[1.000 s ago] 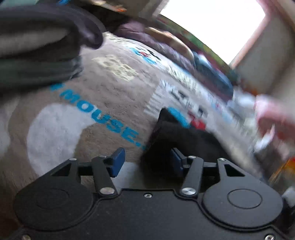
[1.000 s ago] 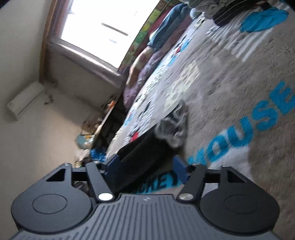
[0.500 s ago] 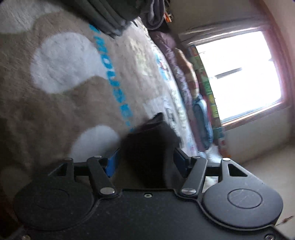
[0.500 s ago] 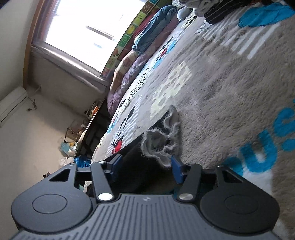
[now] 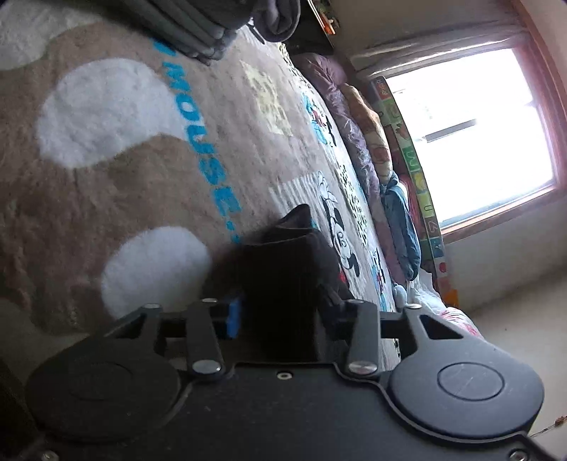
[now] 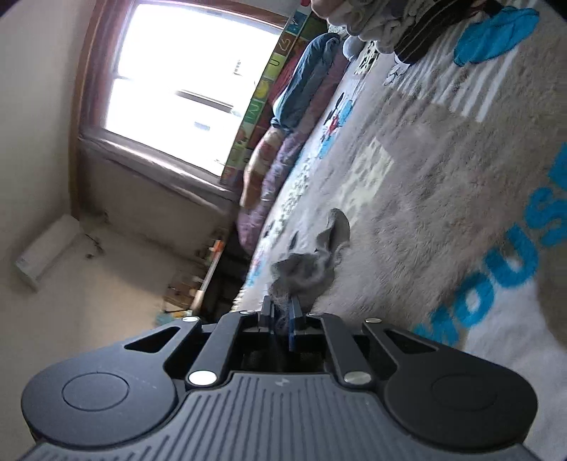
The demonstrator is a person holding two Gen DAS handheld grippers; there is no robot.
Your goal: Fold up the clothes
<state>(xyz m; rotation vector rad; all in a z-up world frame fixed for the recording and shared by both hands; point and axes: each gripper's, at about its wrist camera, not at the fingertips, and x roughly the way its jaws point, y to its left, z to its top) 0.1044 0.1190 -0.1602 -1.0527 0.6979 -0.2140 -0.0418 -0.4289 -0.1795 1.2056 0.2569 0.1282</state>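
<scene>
A dark garment (image 5: 283, 283) lies on the Mickey Mouse blanket (image 5: 124, 170). In the left wrist view my left gripper (image 5: 280, 312) has its jaws wide apart with the dark cloth between them, and the right finger is hidden by the cloth. In the right wrist view my right gripper (image 6: 281, 315) is shut on a fuzzy grey edge of the garment (image 6: 312, 262), which rises in a bunch from the blanket (image 6: 443, 198).
A stack of folded grey clothes (image 5: 198, 28) sits at the top left of the left wrist view. A pile of unfolded clothes (image 6: 407, 25) lies at the top of the right wrist view. Pillows and bedding (image 5: 365, 142) line the window side.
My right gripper has closed on the grey edge of the garment. My left gripper has rolled and moved over the dark cloth, which now fills the gap between its jaws.
</scene>
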